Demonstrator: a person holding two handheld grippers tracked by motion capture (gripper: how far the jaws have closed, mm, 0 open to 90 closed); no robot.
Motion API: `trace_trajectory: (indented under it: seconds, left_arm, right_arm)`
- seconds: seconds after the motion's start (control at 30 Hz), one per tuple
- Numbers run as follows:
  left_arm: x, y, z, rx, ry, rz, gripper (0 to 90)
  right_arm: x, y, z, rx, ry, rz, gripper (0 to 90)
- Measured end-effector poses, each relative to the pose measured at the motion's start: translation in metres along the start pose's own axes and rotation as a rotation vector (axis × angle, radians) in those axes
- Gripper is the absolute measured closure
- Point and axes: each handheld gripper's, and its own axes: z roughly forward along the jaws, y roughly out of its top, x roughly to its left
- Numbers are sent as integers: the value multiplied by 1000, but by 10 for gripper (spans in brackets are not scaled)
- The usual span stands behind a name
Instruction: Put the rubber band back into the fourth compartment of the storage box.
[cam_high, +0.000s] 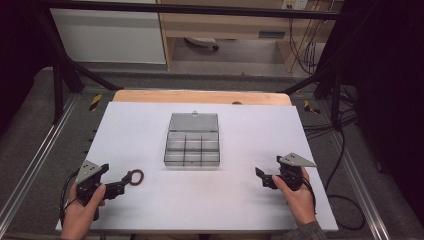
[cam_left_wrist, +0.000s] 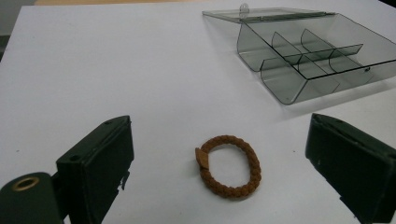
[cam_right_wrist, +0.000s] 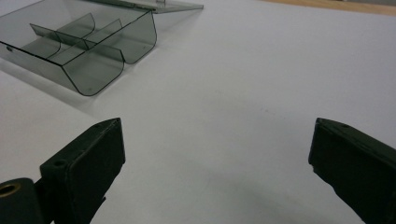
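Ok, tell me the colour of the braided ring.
Brown; the braided ring shows best in the left gripper view.

Left gripper (cam_high: 125, 181) low near the table's front-left, jaws spread wide, angled inward. Right gripper (cam_high: 265, 176) at front-right, jaws equally wide apart (nothing between them). Both hands grip from behind.

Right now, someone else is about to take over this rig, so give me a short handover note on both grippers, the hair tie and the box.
Left gripper: open, jaws on either side of the brown braided hair tie, not touching it. The tie lies flat on the white table.
Right gripper: open, holding nothing, over bare table to the right of the box.
Clear compartment box: mid-table, lid folded back, compartments look empty.
Done: box is open, left gripper is lined up on the tie.
Left: close on the tie, lift it, probably place it in a compartment.
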Motion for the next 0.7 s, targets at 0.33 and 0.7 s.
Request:
trace_trajectory:
  seconds: [0.33,0.7]
  left_arm:
    - [2,4,7,-17,-4,7,63]
    - [12,3,25,12,-7,-25,72]
  right_arm:
    - [-2,-1,-7,-51,-39,0,44]
    - [4,3,-2,-43,-23,-25,55]
